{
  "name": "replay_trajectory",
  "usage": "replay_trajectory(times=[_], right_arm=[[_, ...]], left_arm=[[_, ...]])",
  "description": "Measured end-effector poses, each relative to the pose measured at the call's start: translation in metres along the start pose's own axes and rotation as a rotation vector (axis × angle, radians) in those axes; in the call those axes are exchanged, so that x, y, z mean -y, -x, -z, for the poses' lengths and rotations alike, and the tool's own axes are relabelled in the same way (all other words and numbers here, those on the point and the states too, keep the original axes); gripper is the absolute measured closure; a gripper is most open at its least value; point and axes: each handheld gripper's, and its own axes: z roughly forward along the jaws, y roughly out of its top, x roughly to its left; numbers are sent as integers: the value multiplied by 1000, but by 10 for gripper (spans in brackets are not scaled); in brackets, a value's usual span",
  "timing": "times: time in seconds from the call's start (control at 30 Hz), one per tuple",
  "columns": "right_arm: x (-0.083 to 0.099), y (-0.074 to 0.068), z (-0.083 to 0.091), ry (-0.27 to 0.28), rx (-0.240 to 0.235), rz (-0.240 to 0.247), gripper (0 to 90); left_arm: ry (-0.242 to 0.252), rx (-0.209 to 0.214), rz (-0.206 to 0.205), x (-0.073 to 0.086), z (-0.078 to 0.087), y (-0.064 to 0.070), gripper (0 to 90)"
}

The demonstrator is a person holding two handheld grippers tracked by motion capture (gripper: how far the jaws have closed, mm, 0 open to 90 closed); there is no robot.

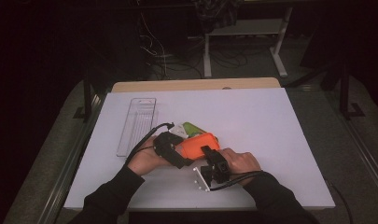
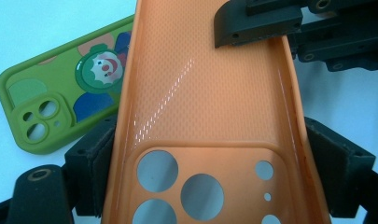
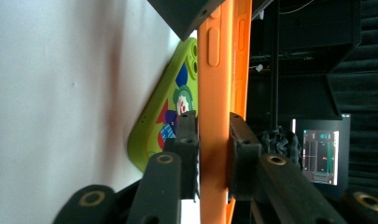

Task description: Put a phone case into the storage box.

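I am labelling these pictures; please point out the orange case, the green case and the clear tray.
orange case (image 2: 196, 93), left gripper view, inner back
green case (image 2: 60, 98), left gripper view, printed back
clear tray (image 1: 137, 125), high view, ribbed floor

Both forearms, in dark sleeves, come in over the near edge of the tabletop and angle toward each other near its middle. The left tool has its jaws spread wide and pressed against the two long sides of the orange phone case. The right tool, turned on its side, pinches one side wall of that case between nearly closed jaws.
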Motion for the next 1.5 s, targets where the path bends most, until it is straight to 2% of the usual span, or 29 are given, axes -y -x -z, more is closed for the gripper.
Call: replay_trajectory(times=[0.07, 0.27, 0.3, 0.37, 0.4, 0.43, 0.7, 0.77, 0.8, 0.87, 0.9, 1.0, 1.03, 1.1, 1.23, 1.27, 1.33, 1.47, 1.5], right_arm=[[0, 0, 0, -5, 0, 10, 775], [-2, -3, 1, -15, 0, 35, 783], [-2, -3, 1, -14, -1, 33, 784], [-2, -3, 1, -14, 12, 35, 785], [-2, -3, 2, -14, 13, 35, 785], [-2, -3, 2, -13, 15, 37, 785], [6, 2, 3, -37, 22, 9, 784], [9, 3, 4, -47, 22, -1, 784], [11, 5, 4, -53, 22, -3, 784], [15, 7, 4, -63, 17, -17, 784], [17, 9, 4, -71, 5, 4, 784], [23, 12, 5, -84, 6, -23, 784], [24, 12, 5, -82, 2, -36, 784], [26, 14, 6, -79, 2, -59, 784], [30, 17, 7, -70, -35, -168, 784], [30, 18, 7, -68, -39, -178, 784], [32, 20, 7, -58, -50, -216, 784], [39, 27, 6, -40, -106, -335, 784], [40, 29, 6, -32, -123, -372, 784]], left_arm=[[3, 1, 9, 0, -1, 0, 158], [-9, 6, 0, 1, -2, 0, 153], [-7, 6, -4, 1, -2, 0, 152], [8, 12, 13, 2, -2, 0, 149], [1, 14, 4, 2, -1, -1, 147], [16, 15, 12, 2, -2, 0, 145], [48, 1, 12, 5, 10, -6, 43], [66, -3, 26, 6, 12, -7, 16], [59, -4, 18, 6, 14, -8, 0], [69, -1, 26, 8, 16, -9, 0], [57, 0, 14, 9, 17, -10, 0], [58, -1, 32, 11, 18, -11, 0], [47, 0, 25, 11, 18, -12, 0], [52, -5, 43, 13, 18, -12, 0], [43, -8, 37, 14, 20, -13, 0], [38, -12, 25, 14, 20, -14, 0], [39, -18, 26, 14, 20, -14, 0], [59, -23, 65, 14, 18, -12, 0], [60, -26, 61, 15, 18, -13, 0]])
